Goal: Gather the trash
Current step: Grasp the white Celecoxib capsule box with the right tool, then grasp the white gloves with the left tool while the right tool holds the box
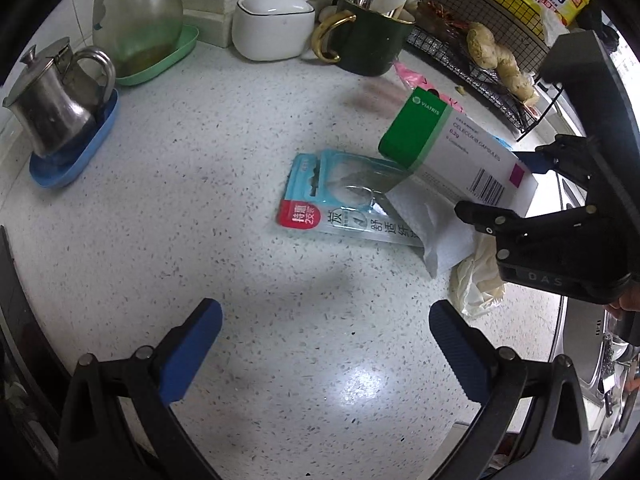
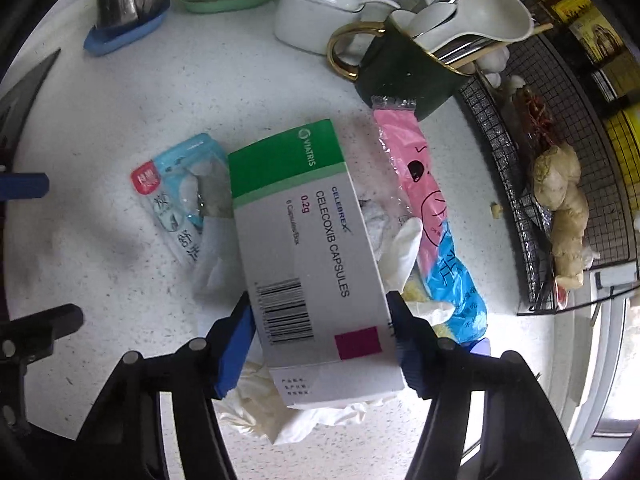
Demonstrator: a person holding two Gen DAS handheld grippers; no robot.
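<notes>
The medicine box is a long white carton with a green band at its far end, a barcode and a magenta square near its near end, and the print "CELECOXIB CAPSULES" along its face. It sits in the lower centre of the right wrist view, tilted up off the speckled white bench, its near end between the blue pads of the right tool, which press on both of its long sides. Under and around it lie four more pieces of trash: one blue plastic blister pack with a red label, one pink and blue wrapper, one white folded tissue and one crumpled cream glove. In the left wrist view the box shows at centre right, held up at a slant. The left tool points steeply down at bare bench in the lower part of that frame, its jaws wide with nothing between them.
</notes>
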